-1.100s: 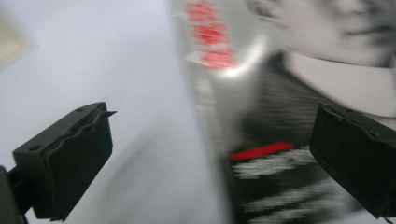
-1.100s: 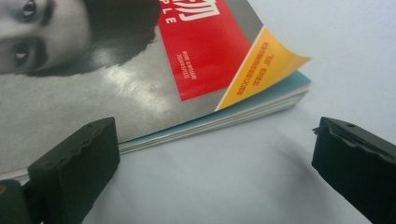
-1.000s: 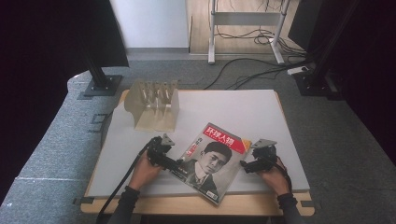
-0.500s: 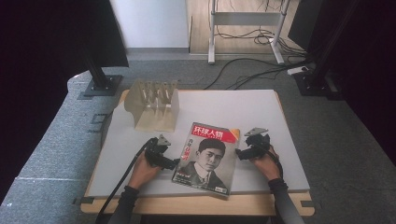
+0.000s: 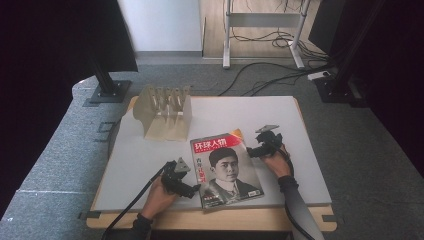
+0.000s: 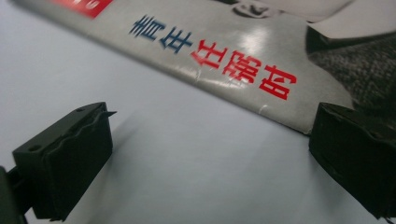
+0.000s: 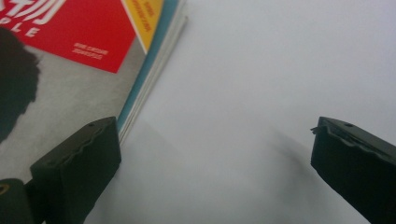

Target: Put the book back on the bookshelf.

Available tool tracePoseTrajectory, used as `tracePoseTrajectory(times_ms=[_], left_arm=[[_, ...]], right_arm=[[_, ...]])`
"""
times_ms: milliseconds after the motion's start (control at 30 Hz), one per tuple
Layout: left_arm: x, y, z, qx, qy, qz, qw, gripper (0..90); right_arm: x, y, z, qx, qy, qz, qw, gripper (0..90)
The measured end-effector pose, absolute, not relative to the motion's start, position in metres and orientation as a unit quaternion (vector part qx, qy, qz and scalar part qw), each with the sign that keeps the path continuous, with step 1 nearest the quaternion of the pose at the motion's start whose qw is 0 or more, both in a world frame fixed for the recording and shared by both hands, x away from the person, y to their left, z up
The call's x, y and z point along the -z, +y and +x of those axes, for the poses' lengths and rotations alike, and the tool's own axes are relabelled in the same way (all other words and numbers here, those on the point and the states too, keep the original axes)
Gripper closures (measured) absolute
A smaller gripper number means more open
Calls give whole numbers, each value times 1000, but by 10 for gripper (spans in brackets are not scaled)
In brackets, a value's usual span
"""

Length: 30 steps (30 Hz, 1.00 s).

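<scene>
A magazine with a red title band and a man's portrait lies flat on the white table, near the front edge. My left gripper rests low at the magazine's left spine edge, open, with one jaw over the cover corner and nothing clamped. My right gripper sits at the magazine's right page edge, open, with its left jaw on the cover edge. In the left gripper view my left gripper spans bare table; in the right gripper view my right gripper does too.
A tan slotted rack stands at the back left of the table. Beyond the table are a grey carpet, black stands, a white frame and floor cables. Bare table lies behind the magazine.
The magazine has turned from a slanted lie to nearly square with the table and shifted left. My right gripper moved forward and left along its right edge; my left gripper stayed at the lower left.
</scene>
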<state>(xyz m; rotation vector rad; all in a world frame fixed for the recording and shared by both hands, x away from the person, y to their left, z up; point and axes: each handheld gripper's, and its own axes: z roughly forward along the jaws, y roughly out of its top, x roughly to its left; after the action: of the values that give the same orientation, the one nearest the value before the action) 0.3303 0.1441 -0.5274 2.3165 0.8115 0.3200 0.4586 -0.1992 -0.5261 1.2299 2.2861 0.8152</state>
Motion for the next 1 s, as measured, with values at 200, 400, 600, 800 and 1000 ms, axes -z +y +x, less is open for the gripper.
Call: tracePoseTrajectory(times_ms=[200,400,600,800,1000], left_arm=[[527,140,331,-104,293,893,325,0],[524,153,350,-134,333,873,329,0],[528,153,362,-130,356,867,324,0],[528,152,362,-130,358,866,324,0],[528,152,362,-130,359,866,324,0]], right_arm=[[525,-192,469,-297,823,440,201,71],[518,-199,461,-339,819,436,159,97],[515,-186,451,-378,824,408,106,139],[521,-166,458,-374,830,403,95,211],[525,-154,463,-387,820,412,90,247]])
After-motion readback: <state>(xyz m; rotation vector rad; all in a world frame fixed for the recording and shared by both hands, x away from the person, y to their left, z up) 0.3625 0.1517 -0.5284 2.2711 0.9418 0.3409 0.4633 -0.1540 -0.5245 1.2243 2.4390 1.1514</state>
